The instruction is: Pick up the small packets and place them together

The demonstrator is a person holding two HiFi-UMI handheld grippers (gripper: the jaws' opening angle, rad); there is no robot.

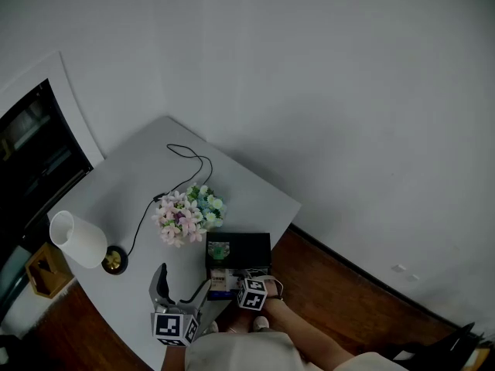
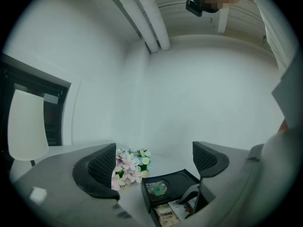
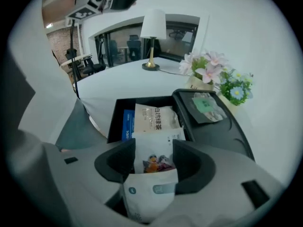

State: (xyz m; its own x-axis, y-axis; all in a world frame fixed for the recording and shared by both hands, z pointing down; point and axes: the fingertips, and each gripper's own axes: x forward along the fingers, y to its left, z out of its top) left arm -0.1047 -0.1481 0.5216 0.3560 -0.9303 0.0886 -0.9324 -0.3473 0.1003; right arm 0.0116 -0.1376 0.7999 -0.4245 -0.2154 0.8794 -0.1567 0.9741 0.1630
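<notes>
1. Right gripper [image 3: 154,151]: clenched on a white packet [image 3: 152,190] with a small coloured picture on its face. The packet stands on edge between the two pads, with part of it sticking out towards the handle end.
2. Left gripper [image 2: 155,158]: released, jaws wide apart with nothing between them. It is held level just beside the black box [image 3: 142,100], touching nothing that I can see.
3. Where the packets are: a beige packet [image 3: 156,117] and a blue packet [image 3: 127,125] lie in the box compartment. A clear packet with a green label [image 3: 207,106] lies apart from them on the open lid [image 3: 225,129].
4. Surroundings: the box sits at the near edge of the grey table [image 1: 139,184]. The flowers [image 3: 213,72] are just behind it, and the lamp [image 1: 77,239] is well off to the left.
5. Step in hand, as I judge it: set the white packet down in the compartment with the other two. The right gripper is tilted steeply down over the opening.
6. To do it well:
   - Keep the pads tight until the packet's lower edge rests on the beige packet.
   - Stay clear of the compartment walls. The packet looks nearly as wide as the free space.
   - Lean the packet over flat before letting go so it does not stay propped on edge.
   - Open the jaws fully, then lift straight out so the pads do not drag the packet back up.
7. Risk: the box is light-looking and may shift. The left gripper is free to steady its wall.
8. Remaining, by my reading: the green-label packet on the lid is not yet with the others.
</notes>
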